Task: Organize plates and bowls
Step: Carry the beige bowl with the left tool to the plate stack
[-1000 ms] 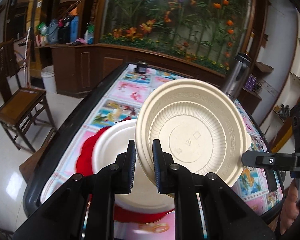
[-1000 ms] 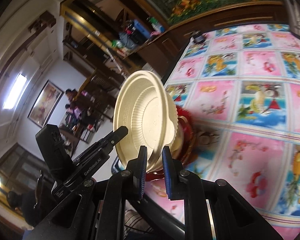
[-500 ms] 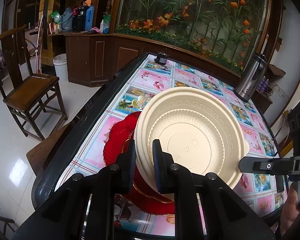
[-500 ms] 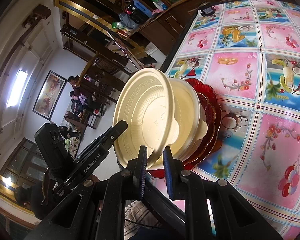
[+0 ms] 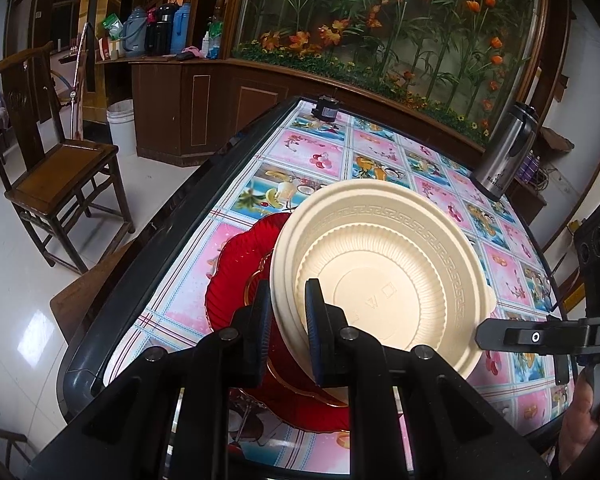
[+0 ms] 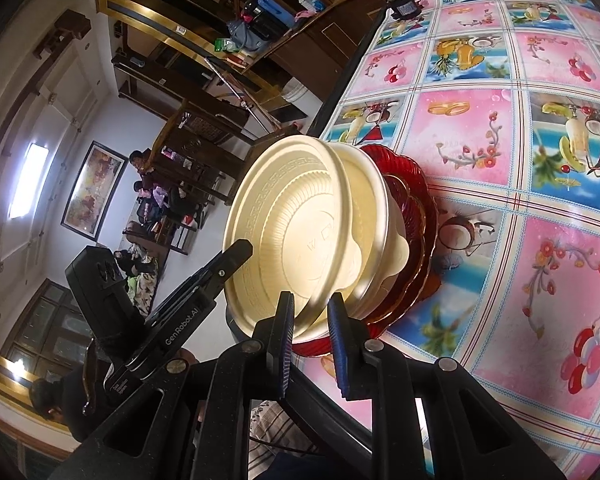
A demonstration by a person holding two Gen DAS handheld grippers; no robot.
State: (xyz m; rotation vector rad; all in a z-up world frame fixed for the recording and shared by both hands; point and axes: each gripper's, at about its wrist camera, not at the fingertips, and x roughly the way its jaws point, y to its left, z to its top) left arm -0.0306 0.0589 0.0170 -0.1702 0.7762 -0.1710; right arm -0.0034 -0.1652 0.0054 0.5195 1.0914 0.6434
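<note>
Left wrist view: the left gripper (image 5: pixel 286 312) is clamped on the near rim of a cream bowl (image 5: pixel 384 280), one finger inside the rim and one outside. That bowl appears to sit nested in a second cream bowl of the same kind, whose edge shows just under it at the left, and the pair rests on a stack of red plates (image 5: pixel 240 268) near the left edge of the table (image 5: pixel 320 160), which wears a bright fruit-print cloth. At the right of the frame the right gripper (image 5: pixel 480 332) reaches in to the bowl's opposite rim. A steel flask (image 5: pixel 504 152) stands well apart at the far side, and a wooden chair (image 5: pixel 56 168) stands on the floor beside the table.

Right wrist view: the right gripper (image 6: pixel 310 320) straddles the cream bowl (image 6: pixel 300 236) at its rim, and its jaws are opening; the rim is between them, but a gap shows at the right finger, so the hold looks released or nearly so. The lower cream bowl (image 6: pixel 374 220) and the red plates (image 6: pixel 412 208) lie beneath, all in one pile. The left gripper (image 6: pixel 236 248) pinches the far rim.

As a judgement, the stacking is well along: plates at the bottom, bowls nested on top. What seems left is for both grippers to let go and clear the pile. No other loose plates or bowls show on the visible part of the table.
</note>
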